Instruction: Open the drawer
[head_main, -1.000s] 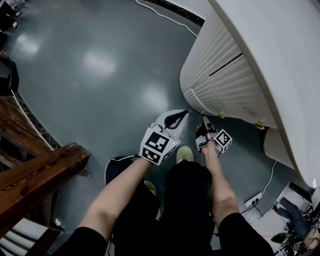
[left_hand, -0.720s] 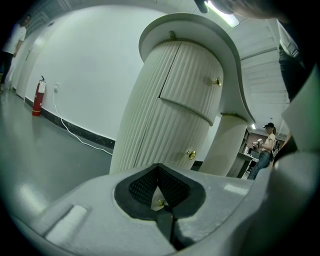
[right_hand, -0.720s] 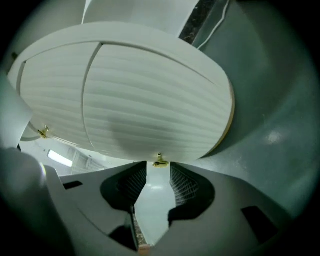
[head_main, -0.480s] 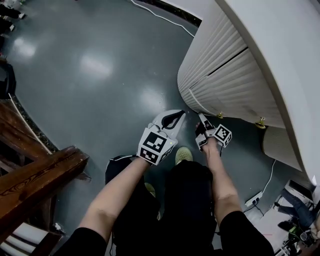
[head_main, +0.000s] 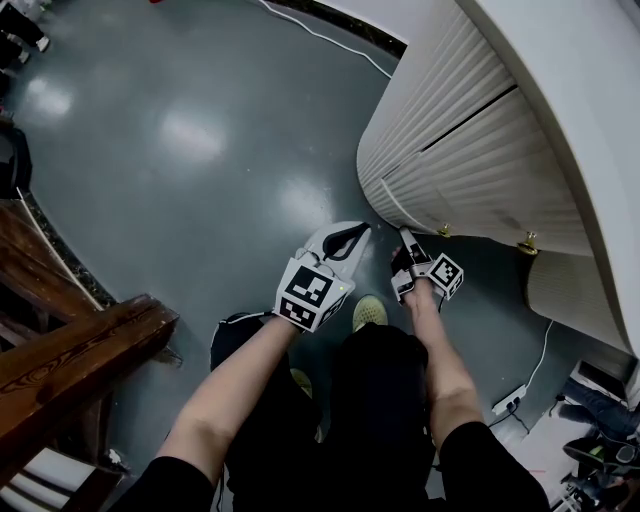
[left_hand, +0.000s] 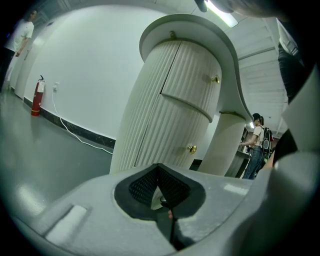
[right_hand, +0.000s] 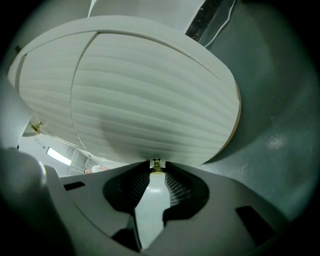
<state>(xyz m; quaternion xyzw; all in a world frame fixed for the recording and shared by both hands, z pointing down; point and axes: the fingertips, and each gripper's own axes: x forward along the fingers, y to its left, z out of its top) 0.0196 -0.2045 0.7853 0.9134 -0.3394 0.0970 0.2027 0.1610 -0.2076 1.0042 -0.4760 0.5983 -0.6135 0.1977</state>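
The right tool (right_hand: 157, 169) holds its jaws partly apart. They have just been closing in from a wider spread, and nothing is gripped yet. A small brass knob (right_hand: 156, 163) stands right at the tips, in line with the gap. No pad clearly presses on it, so I judge it framed but not pinched.

The knob sits on the ribbed white drawer front (right_hand: 150, 100), low on a curved cabinet (head_main: 430, 110) close to the grey floor (head_main: 200, 150). From the right tool the knob lies straight ahead and slightly below. Its stem points back along the tool's own line, so the pull should run straight back toward the person, square to the drawer front.

The left tool (left_hand: 158, 166) has its tips together on nothing. In the head view it hangs beside the right one but further from the cabinet, with its line passing left of the knob. The right hand is plainly the nearer one. The drawer looks flush with the cabinet face, so opening has not begun. A second knob (right_hand: 35, 127) sits well off to one side.
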